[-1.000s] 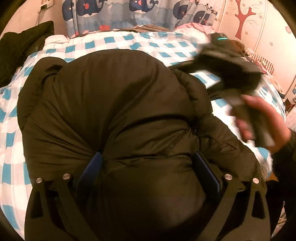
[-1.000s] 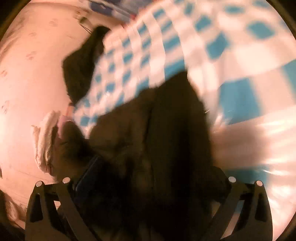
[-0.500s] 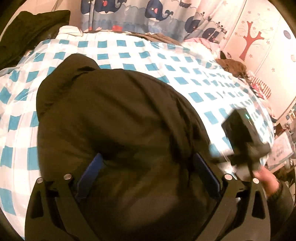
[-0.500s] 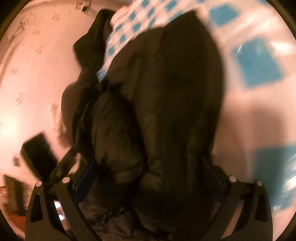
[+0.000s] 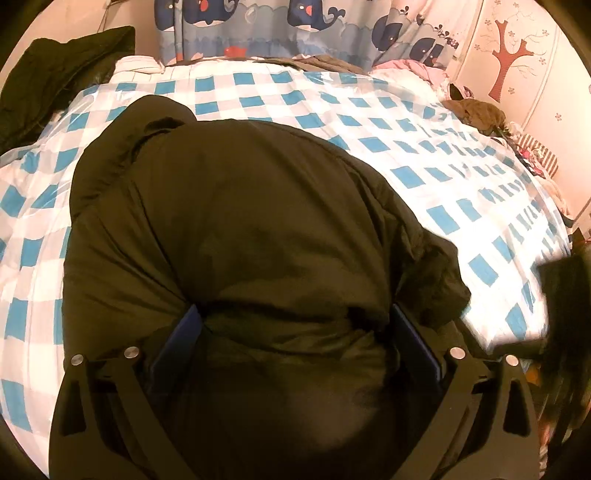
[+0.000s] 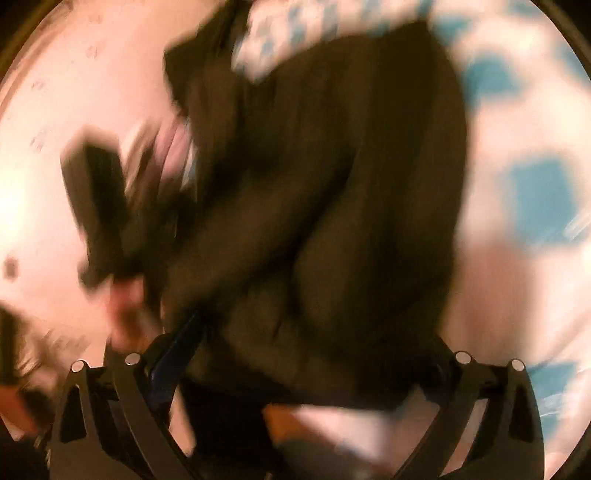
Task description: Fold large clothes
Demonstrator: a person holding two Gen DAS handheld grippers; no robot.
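The right gripper (image 5: 565,332) has swung off past the bed's (image 5: 424,173) right edge. The jacket (image 5: 240,240) lies bunched at the near edge. The left gripper (image 5: 291,343) stands wide, fabric between its jaws. The right gripper's state is too blurred to tell.

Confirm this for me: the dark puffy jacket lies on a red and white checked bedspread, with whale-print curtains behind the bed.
One thing is off: the bedspread is blue and white checked, not red and white, as the left wrist view shows. The rest holds: the dark puffy jacket lies on it, and whale-print curtains hang behind the bed.
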